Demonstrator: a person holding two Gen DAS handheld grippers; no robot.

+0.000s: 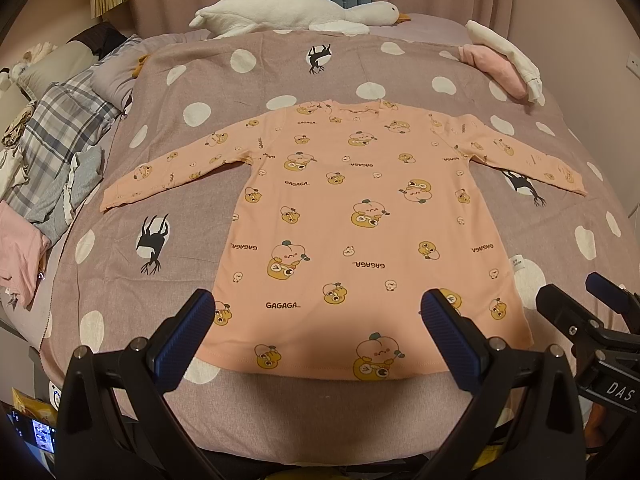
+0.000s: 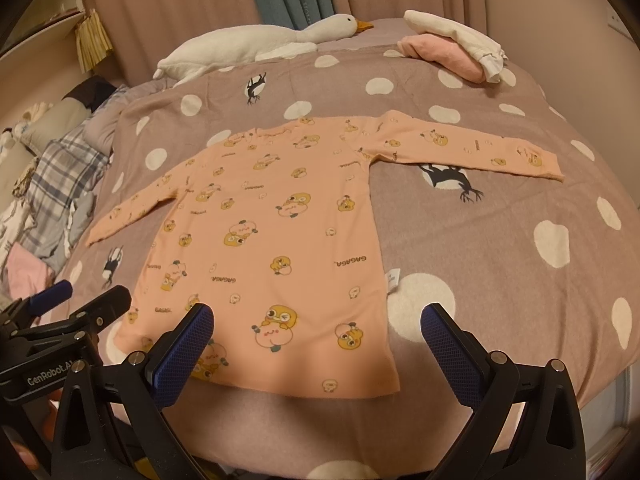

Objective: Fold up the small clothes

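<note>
A small peach long-sleeved shirt (image 1: 348, 216) with yellow cartoon prints lies flat on the bed, both sleeves spread out, hem toward me. It also shows in the right wrist view (image 2: 272, 240). My left gripper (image 1: 318, 310) is open and empty, hovering above the hem. My right gripper (image 2: 318, 322) is open and empty above the shirt's lower right corner. Each gripper shows at the edge of the other's view: the right one (image 1: 576, 300) and the left one (image 2: 86, 296).
The shirt rests on a mauve polka-dot bedspread (image 1: 560, 208). A white plush goose (image 1: 288, 14) lies at the far edge. Folded pink and white clothes (image 1: 504, 60) sit at the far right. A heap of plaid and pink clothes (image 1: 48, 152) lies at the left.
</note>
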